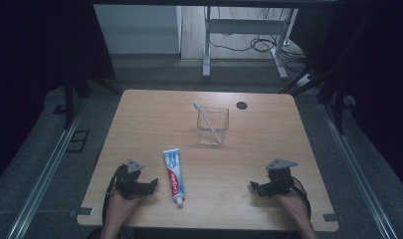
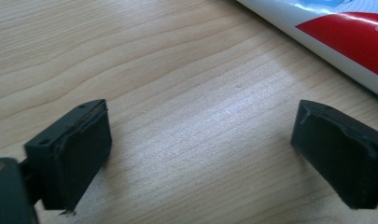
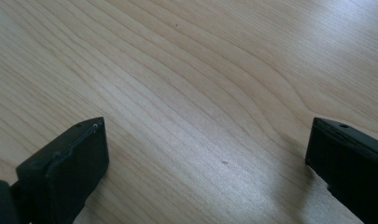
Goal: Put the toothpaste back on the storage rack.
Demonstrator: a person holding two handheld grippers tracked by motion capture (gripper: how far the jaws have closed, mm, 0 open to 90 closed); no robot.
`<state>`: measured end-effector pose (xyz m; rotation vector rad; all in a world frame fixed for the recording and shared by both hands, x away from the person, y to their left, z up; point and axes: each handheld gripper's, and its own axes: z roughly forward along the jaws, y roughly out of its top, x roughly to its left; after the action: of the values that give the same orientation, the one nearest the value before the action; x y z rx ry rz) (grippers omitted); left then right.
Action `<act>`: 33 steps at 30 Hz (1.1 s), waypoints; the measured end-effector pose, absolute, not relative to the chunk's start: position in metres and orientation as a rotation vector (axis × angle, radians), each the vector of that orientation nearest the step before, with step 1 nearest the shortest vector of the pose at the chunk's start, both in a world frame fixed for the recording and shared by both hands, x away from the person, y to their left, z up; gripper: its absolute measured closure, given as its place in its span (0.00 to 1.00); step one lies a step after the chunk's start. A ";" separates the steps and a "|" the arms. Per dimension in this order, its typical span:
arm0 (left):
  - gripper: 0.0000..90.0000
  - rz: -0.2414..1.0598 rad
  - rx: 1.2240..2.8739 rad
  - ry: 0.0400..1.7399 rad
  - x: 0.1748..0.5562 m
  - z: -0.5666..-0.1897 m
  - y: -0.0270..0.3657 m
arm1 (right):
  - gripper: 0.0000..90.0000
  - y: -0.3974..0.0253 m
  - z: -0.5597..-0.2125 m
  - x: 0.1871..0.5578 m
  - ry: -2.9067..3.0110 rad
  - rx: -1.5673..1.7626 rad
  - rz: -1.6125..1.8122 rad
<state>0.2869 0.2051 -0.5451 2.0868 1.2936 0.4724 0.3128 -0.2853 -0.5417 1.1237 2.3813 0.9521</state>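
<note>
A white, red and blue toothpaste tube point(image 1: 173, 176) lies flat on the wooden table point(image 1: 154, 119), cap toward the front edge. Farther back stands a clear square cup point(image 1: 212, 126) with a pink and white toothbrush point(image 1: 207, 121) leaning in it. My left gripper point(image 1: 150, 186) rests near the front left, just left of the tube, open with bare wood between its jaws. The tube's red and white side point(image 2: 345, 42) crosses the upper right of the left gripper view. My right gripper point(image 1: 254, 187) sits at the front right, open over bare wood point(image 3: 191, 93).
A small black round hole point(image 1: 242, 105) marks the table's back right. Beyond the table stand a white desk frame point(image 1: 244, 35) with cables on the floor. Metal rails point(image 1: 45, 169) run along both sides of the table.
</note>
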 end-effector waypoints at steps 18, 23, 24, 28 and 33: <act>0.53 0.440 2.059 1.198 0.278 -0.523 0.195 | 0.00 -0.288 -0.544 0.312 2.376 1.148 0.971; 0.61 0.388 2.062 1.152 0.278 -0.518 0.188 | 0.00 -0.288 -0.544 0.312 2.376 1.148 0.972; 0.63 0.379 2.062 1.150 0.278 -0.518 0.187 | 0.00 -0.288 -0.544 0.312 2.376 1.148 0.972; 0.71 0.353 2.073 1.114 0.278 -0.513 0.180 | 0.00 -0.288 -0.544 0.312 2.376 1.148 0.972; 0.82 0.306 2.082 1.062 0.280 -0.505 0.168 | 0.00 -0.288 -0.544 0.312 2.376 1.148 0.972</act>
<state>0.2799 0.1678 -0.5054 2.0822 1.0620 0.3063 0.3120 -0.2879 -0.5435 1.1483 2.3759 0.9719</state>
